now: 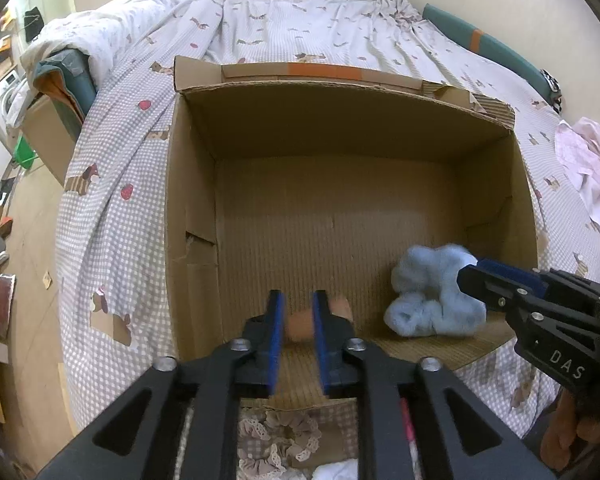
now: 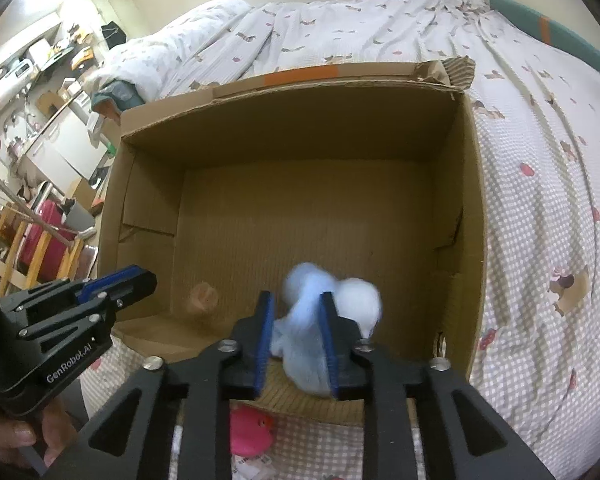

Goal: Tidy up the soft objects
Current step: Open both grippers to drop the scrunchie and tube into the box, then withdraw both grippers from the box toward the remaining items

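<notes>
Dropping into the cardboard box (image 2: 470,184), the blue scrunchie (image 2: 300,344) lies between the right tool (image 2: 296,344) pads, now parted, and the peach item (image 1: 300,324) sits likewise beneath the parted left tool (image 1: 297,336).

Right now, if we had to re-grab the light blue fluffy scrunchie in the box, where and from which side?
Pinch one puffy lobe of the blue scrunchie from above. It lies bunched and soft on the cardboard box floor near the near-right corner; walls crowd side approaches.
</notes>
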A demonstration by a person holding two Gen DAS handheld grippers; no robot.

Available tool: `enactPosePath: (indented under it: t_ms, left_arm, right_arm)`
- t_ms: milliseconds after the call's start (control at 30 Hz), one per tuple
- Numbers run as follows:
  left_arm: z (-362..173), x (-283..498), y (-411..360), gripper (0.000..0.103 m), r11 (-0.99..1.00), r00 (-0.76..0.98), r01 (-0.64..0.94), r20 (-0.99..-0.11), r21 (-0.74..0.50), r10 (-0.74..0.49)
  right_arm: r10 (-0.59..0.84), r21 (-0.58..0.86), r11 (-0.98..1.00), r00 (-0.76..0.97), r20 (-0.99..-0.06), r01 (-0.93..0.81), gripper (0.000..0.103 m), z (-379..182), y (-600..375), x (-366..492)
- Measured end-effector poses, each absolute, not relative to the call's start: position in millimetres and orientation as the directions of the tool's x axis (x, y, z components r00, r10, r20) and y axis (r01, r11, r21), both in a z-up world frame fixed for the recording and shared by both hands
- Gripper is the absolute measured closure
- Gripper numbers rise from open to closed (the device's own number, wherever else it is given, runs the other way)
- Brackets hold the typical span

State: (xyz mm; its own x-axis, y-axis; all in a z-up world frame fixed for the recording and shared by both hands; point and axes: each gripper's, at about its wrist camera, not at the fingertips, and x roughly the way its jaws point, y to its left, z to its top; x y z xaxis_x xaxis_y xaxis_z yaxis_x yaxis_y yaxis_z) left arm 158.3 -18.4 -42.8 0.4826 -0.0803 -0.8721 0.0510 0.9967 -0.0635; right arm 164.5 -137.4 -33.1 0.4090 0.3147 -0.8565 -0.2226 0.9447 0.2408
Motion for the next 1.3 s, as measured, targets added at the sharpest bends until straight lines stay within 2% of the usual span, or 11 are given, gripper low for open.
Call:
enactPosePath:
  t_ms: [33, 67, 133, 167, 200, 267, 1300]
  left_arm:
    - [-43, 159, -18, 0.077, 0.997, 0.483, 0.051, -0.872, -0.062, -0.079]
    - [-42, 158, -19, 0.07, 0.997, 0.486, 0.052, -0.87, -0.06, -0.078]
    - [-40, 158, -18, 0.053, 0.997, 0.494, 0.052, -0.866, -0.058, -0.076]
    - [-39, 158, -18, 0.043, 0.997, 0.5, 0.049, -0.863, -0.057, -0.073]
    - [-39, 158, -17, 0.038, 0.997, 0.507, 0.045, -0.859, -0.057, -0.072]
    - [-37, 158, -15, 0.037, 0.997, 0.515, 0.04, -0.854, -0.065, -0.076]
    - [-17, 136, -2, 0.037, 0.997, 0.562, -0.001, -0.825, -0.075, -0.062]
  right_arm:
    - [0.317, 0.244, 0.944, 0.413, -0.854, -0.22, 0.061, -32, -138, 165]
    - [0.317, 0.246, 0.945, 0.417, -0.852, -0.216, 0.04, -31, -139, 165]
    - [0.31, 0.244, 0.948, 0.439, -0.843, -0.203, 0.024, -28, -141, 165]
    - [0.305, 0.242, 0.951, 0.455, -0.837, -0.193, 0.023, -26, -143, 165]
    - [0.304, 0.243, 0.952, 0.462, -0.833, -0.187, 0.023, -24, -144, 165]
    - [0.308, 0.256, 0.951, 0.467, -0.829, -0.172, 0.023, -23, -148, 167]
    - [0.319, 0.277, 0.948, 0.472, -0.822, -0.158, 0.022, -15, -150, 154]
